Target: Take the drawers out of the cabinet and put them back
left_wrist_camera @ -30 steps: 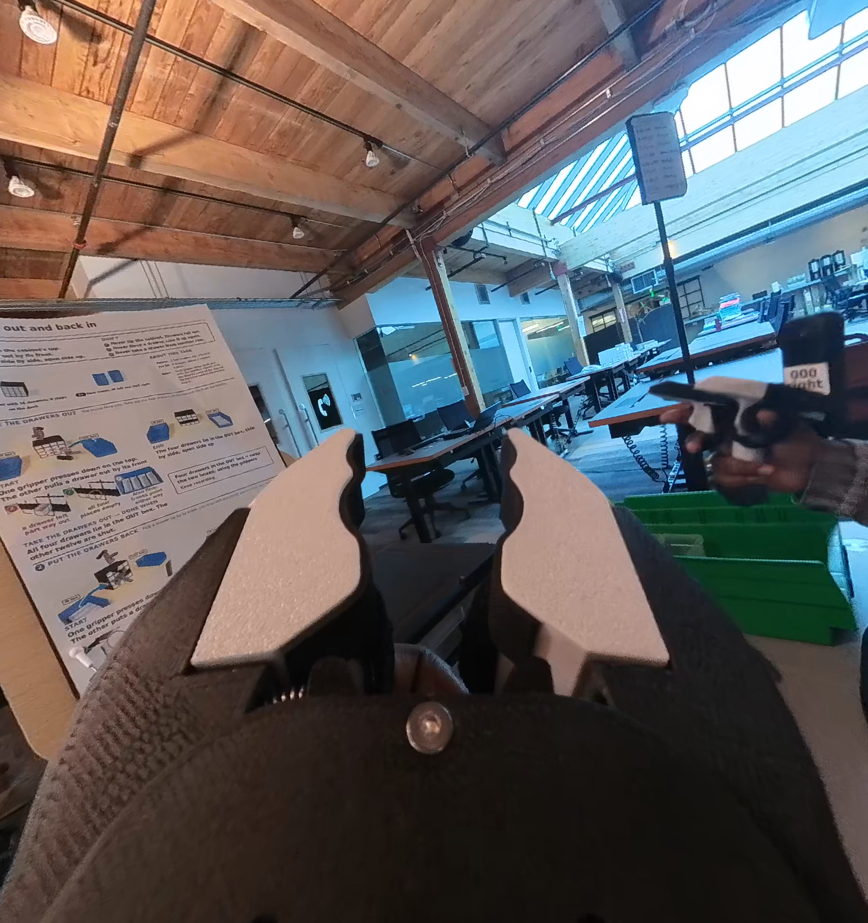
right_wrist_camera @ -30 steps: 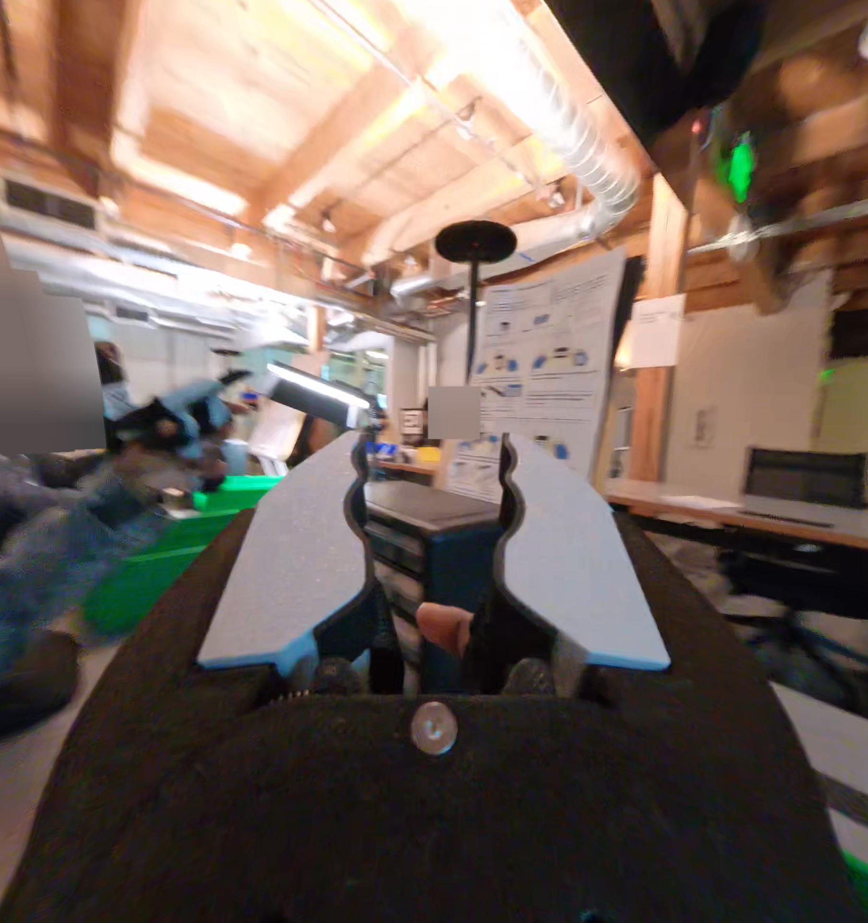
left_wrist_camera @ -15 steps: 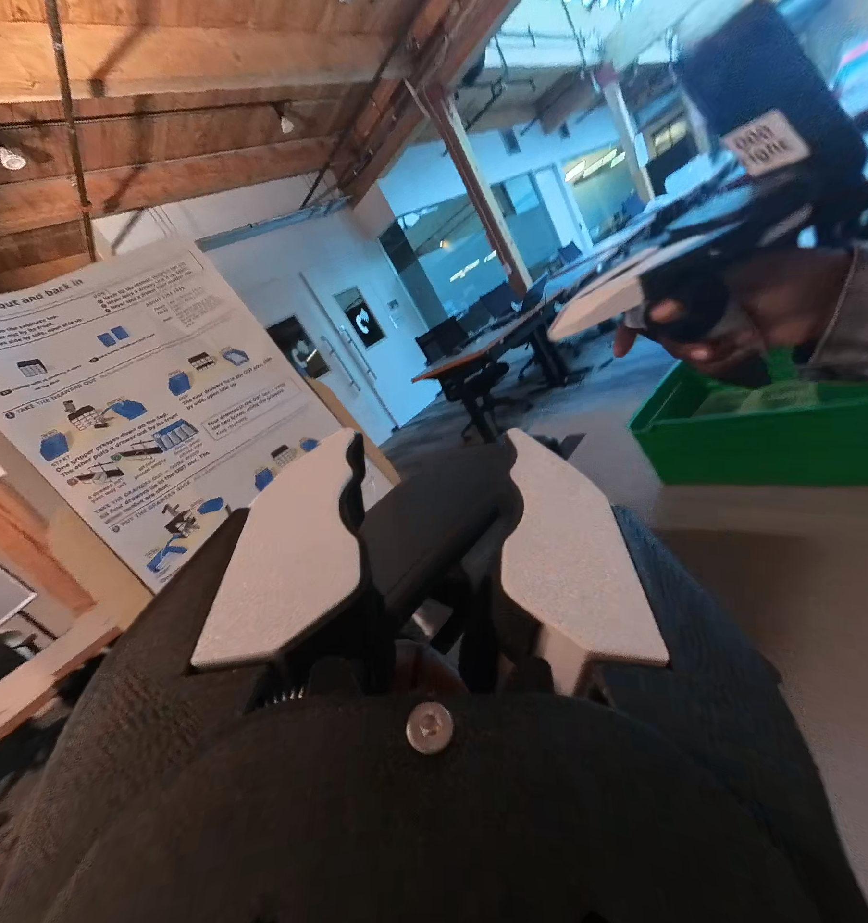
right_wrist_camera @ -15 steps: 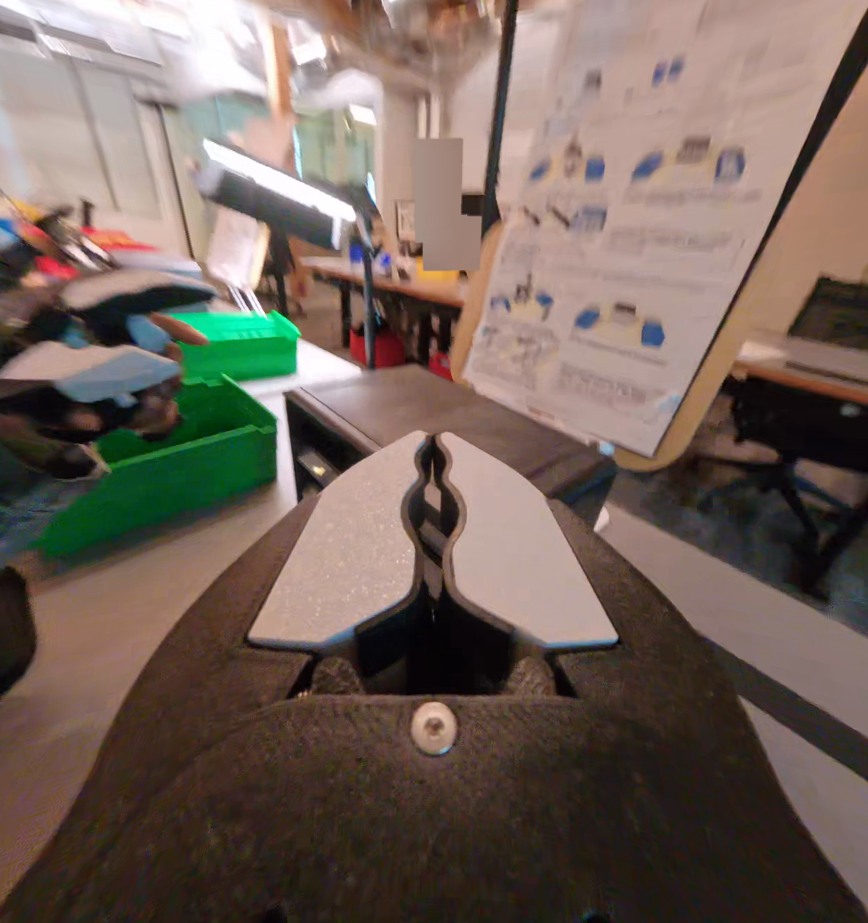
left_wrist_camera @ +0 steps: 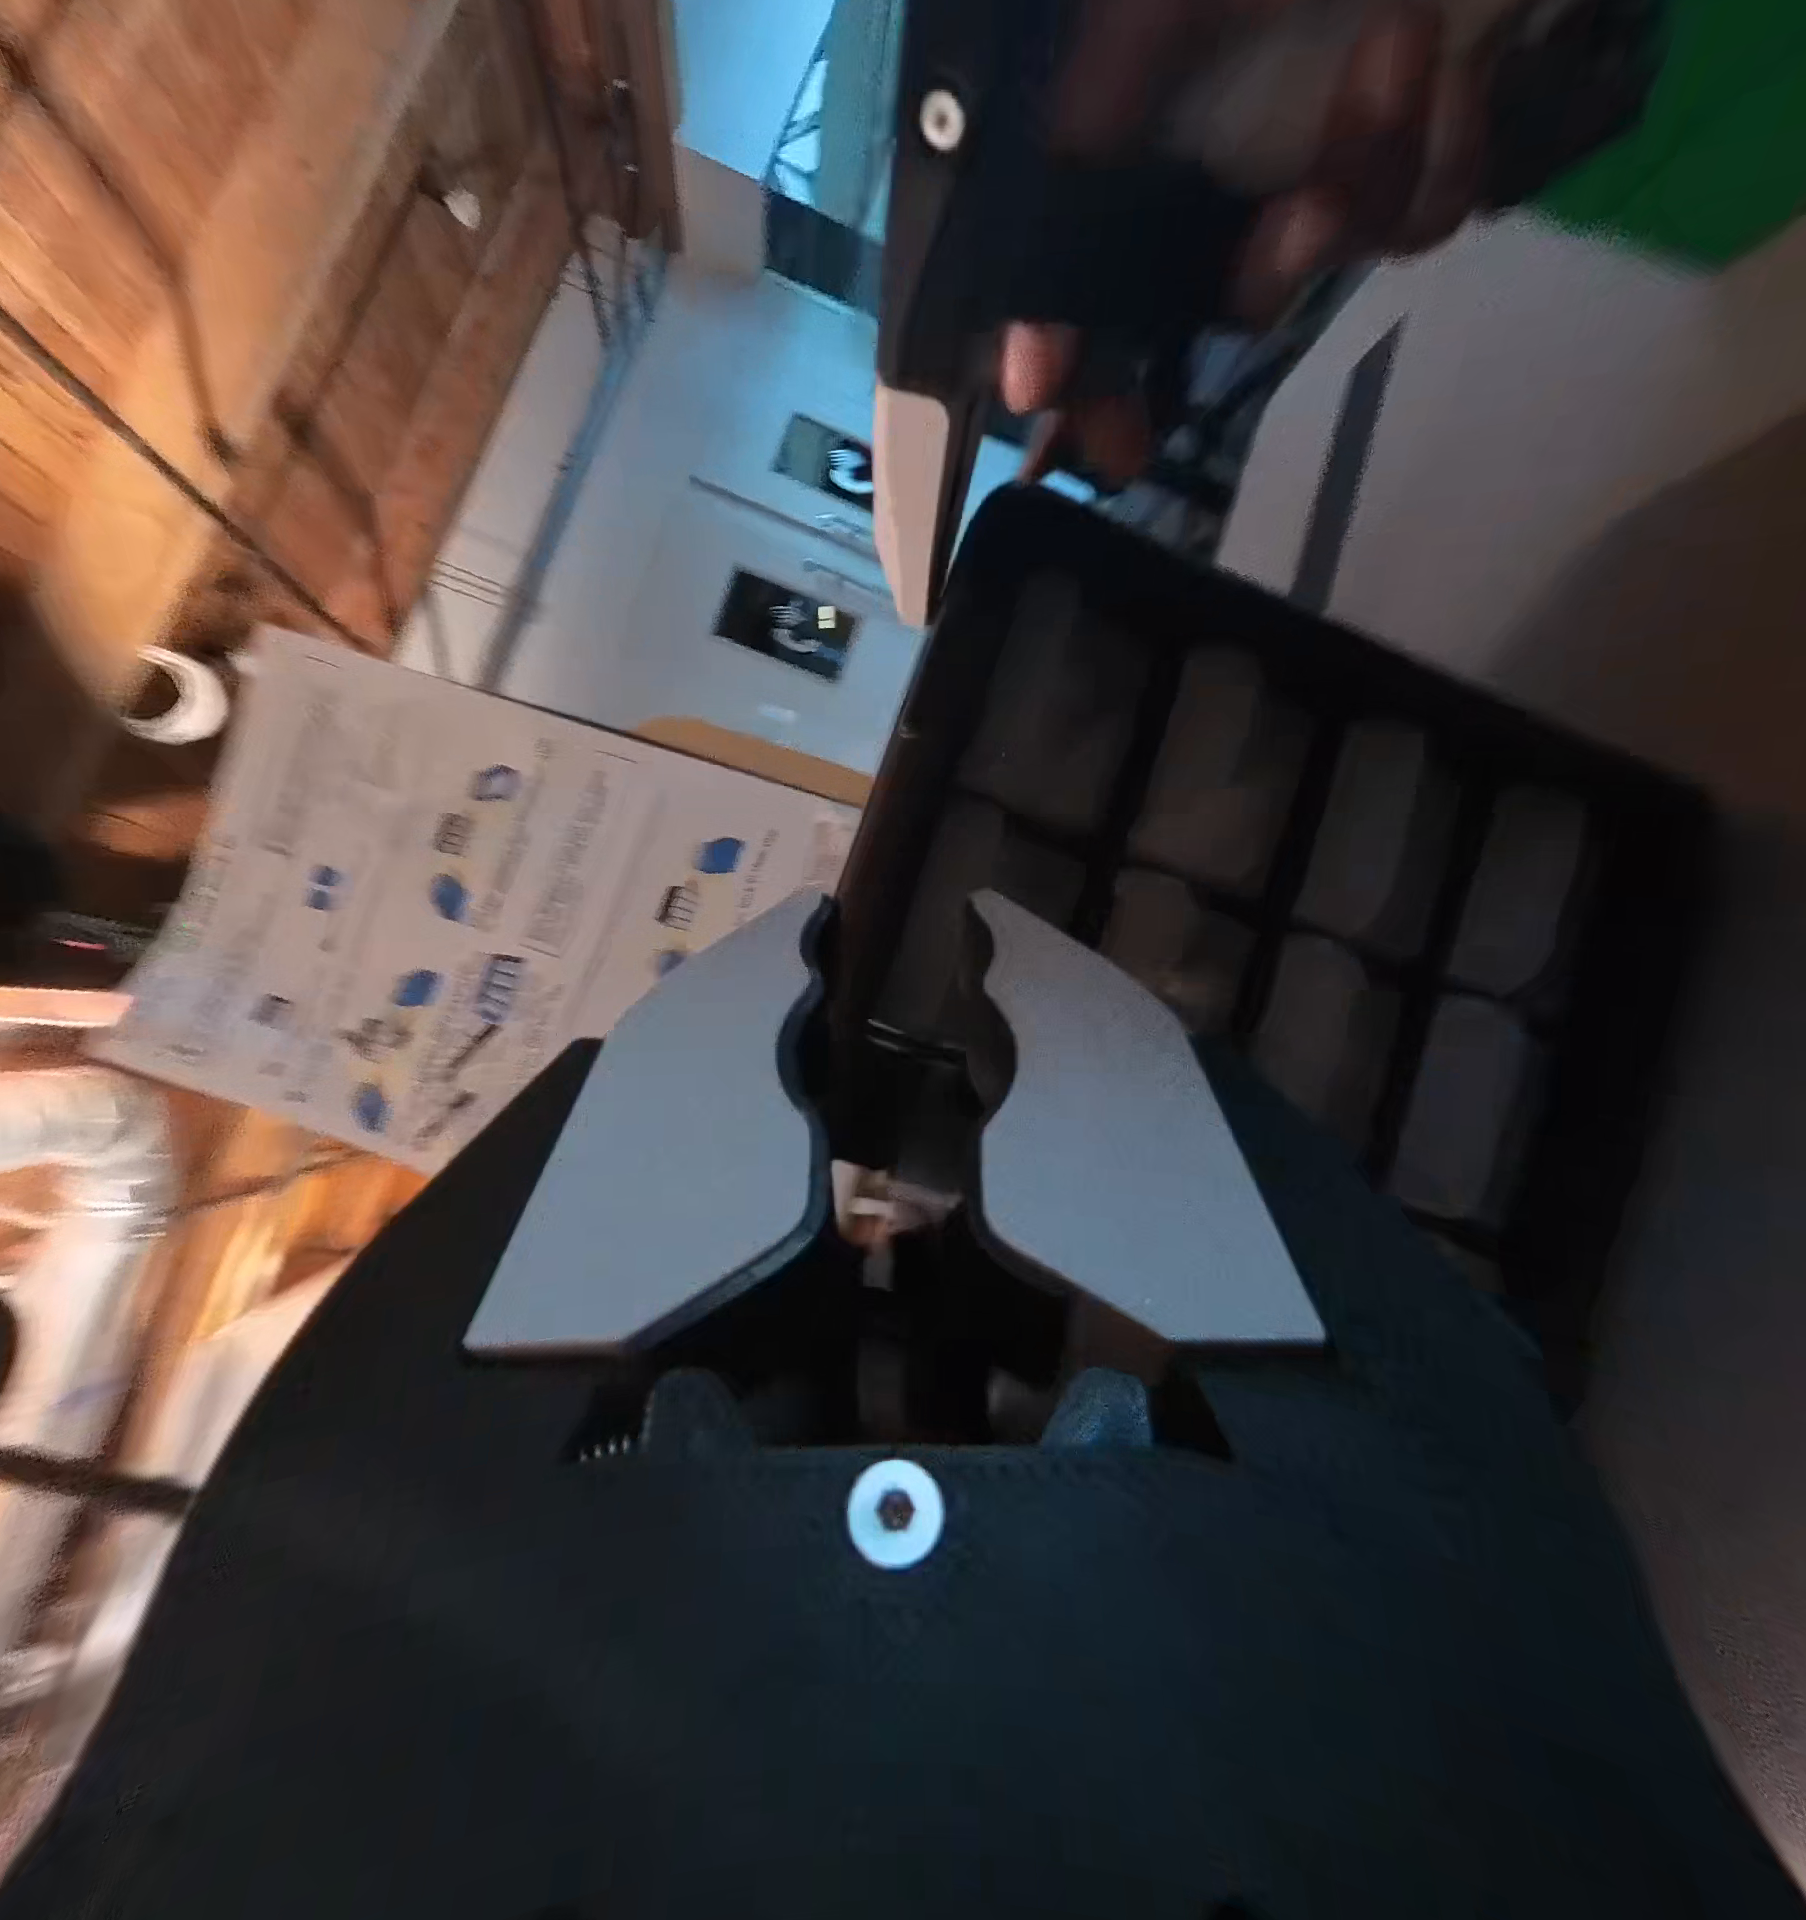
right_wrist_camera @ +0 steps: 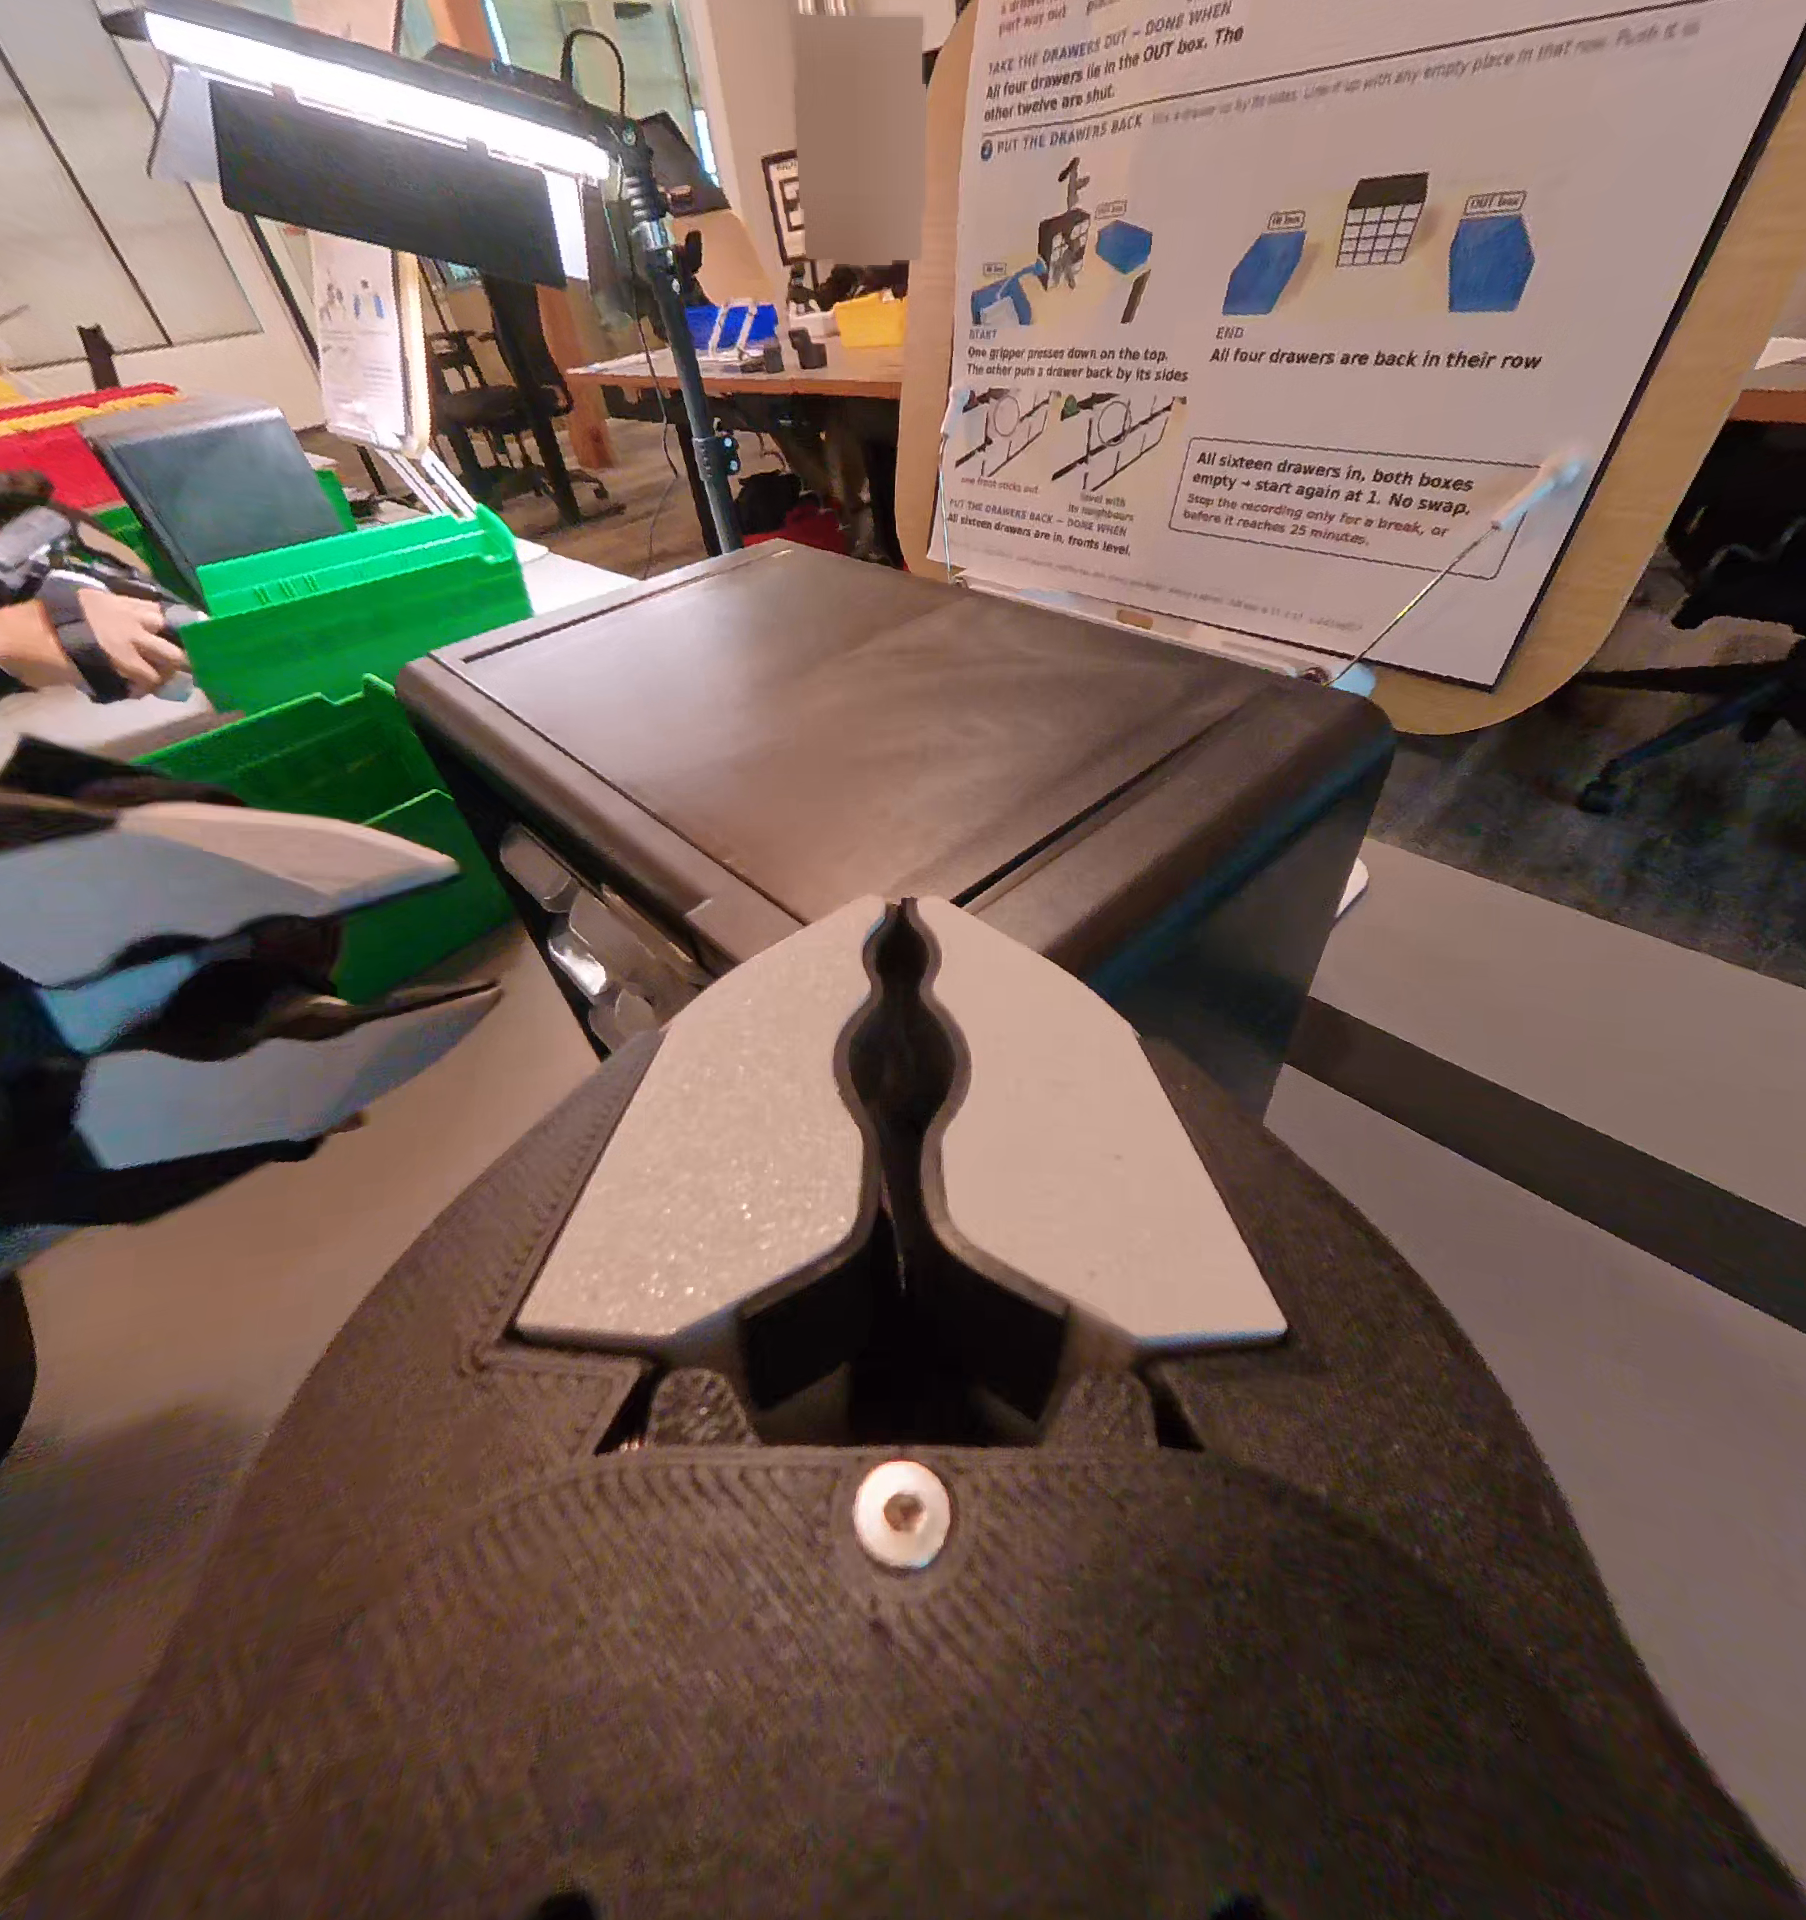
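The black cabinet (right_wrist_camera: 826, 707) stands on the grey table, its drawer fronts (right_wrist_camera: 587, 935) facing left. My right gripper (right_wrist_camera: 904, 909) is shut and empty, its tips over the cabinet's near top edge. I cannot tell if it touches. My left gripper (right_wrist_camera: 463, 925) is open, rolled on its side, just in front of the drawer face. The left wrist view is blurred and tilted. It shows my left gripper (left_wrist_camera: 899, 925) open with the cabinet's top front edge seen through the gap, the grid of drawers (left_wrist_camera: 1294, 831) to the right, and the right gripper (left_wrist_camera: 914, 488) above.
Green bins (right_wrist_camera: 359, 613) stand left of the cabinet; one also shows in the left wrist view (left_wrist_camera: 1709, 156). An instruction poster (right_wrist_camera: 1294, 312) leans behind it. A lamp on a stand (right_wrist_camera: 390, 135) is farther back. Another person's hand (right_wrist_camera: 99, 644) is far left. A dark strip (right_wrist_camera: 1605, 1174) crosses the table.
My left gripper has rolled sideways and swung down to the drawer face, jaws narrower. My right gripper shut and moved down close to the cabinet's top.
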